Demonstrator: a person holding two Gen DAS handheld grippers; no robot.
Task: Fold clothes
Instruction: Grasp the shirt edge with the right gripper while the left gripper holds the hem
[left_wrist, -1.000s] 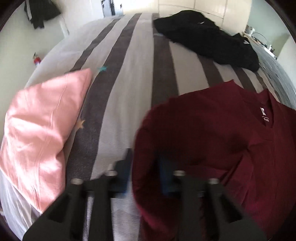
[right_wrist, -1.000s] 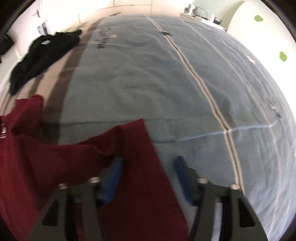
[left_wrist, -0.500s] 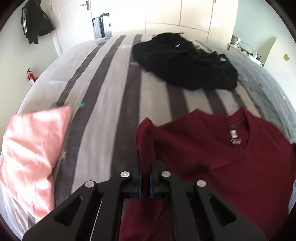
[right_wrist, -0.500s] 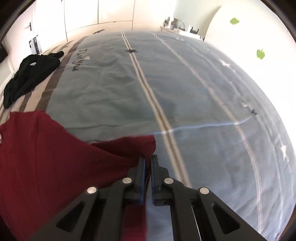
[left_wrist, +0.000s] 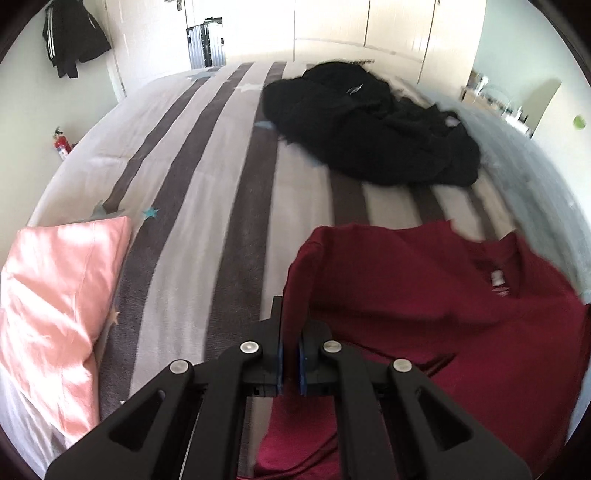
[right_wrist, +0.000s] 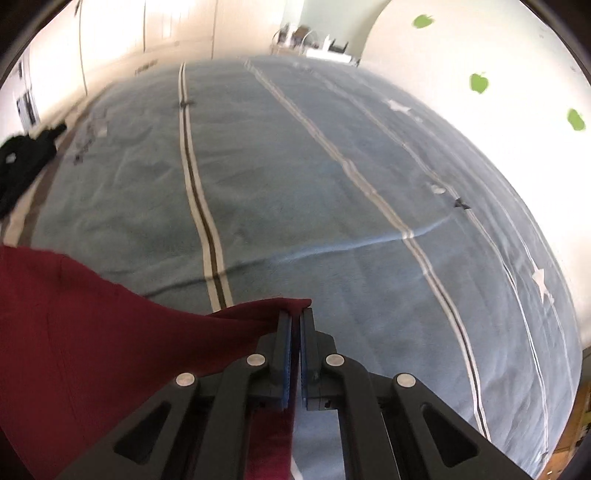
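Observation:
A dark red T-shirt (left_wrist: 424, 306) lies spread on the bed, its collar and white label toward the right. My left gripper (left_wrist: 290, 325) is shut on the shirt's left edge, and the cloth runs up between the blue pads. In the right wrist view the same red shirt (right_wrist: 74, 325) stretches in from the left. My right gripper (right_wrist: 295, 317) is shut on a corner of it, lifted above the blue blanket (right_wrist: 332, 184). Cloth hangs down below both pairs of jaws.
A pile of black clothes (left_wrist: 365, 129) lies further back on the striped bedcover (left_wrist: 207, 184), also seen at the left edge as black clothes (right_wrist: 22, 158). A pink pillow (left_wrist: 55, 302) sits at the left. Walls and cupboards ring the bed.
Both grippers closed on the red shirt: the left on its left edge, the right on a corner. Both then rose with the cloth, and the shirt now stretches between them.

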